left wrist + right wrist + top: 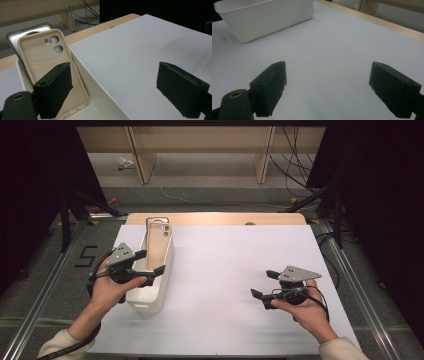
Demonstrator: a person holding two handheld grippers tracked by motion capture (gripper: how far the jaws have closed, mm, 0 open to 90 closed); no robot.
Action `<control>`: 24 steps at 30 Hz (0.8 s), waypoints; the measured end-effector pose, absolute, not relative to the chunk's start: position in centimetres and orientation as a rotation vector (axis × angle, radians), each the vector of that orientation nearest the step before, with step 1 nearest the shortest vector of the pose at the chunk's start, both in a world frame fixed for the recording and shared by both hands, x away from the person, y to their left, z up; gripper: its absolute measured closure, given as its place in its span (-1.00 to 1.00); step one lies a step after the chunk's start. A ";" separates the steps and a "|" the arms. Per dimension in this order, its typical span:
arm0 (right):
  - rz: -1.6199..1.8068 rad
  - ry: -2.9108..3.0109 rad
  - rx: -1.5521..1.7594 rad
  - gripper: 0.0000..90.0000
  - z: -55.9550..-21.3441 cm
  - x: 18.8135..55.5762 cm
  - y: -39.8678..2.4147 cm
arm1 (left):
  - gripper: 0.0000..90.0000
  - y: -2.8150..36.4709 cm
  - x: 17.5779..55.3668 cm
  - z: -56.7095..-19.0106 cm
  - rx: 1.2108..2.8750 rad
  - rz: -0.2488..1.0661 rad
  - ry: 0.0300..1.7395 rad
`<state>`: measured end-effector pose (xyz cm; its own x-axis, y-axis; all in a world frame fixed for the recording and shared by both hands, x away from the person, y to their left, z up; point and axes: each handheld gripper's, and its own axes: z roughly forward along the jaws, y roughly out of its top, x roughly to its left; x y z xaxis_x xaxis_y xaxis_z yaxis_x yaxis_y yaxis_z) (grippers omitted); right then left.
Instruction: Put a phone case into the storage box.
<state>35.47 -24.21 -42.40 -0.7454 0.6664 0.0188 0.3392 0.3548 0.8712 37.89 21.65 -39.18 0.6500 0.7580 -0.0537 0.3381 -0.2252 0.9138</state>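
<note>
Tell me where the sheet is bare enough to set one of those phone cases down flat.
The widest bare patch lies between the white bin and the right gripper, running to the far wooden edge. It is crowded at the left, where the left gripper hangs over the bin's beige case.

The left gripper [150,261] hangs over the white bin [150,302], jaws spread wide with nothing between them, one jaw above the bin's inside. The right gripper [264,284] sits well apart from the bin, low, jaws wide and empty, pointing toward it.
</note>
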 end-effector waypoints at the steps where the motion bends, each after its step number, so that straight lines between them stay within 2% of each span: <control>1: 1.345 2.284 0.886 -0.66 -42.4 35.5 -24.2 | -0.72 21.6 37.7 -39.2 1.821 0.499 0.874; 24: 1.344 2.290 0.882 -0.66 -42.4 35.2 -24.3 | -0.69 21.4 35.2 -40.7 1.820 0.496 0.833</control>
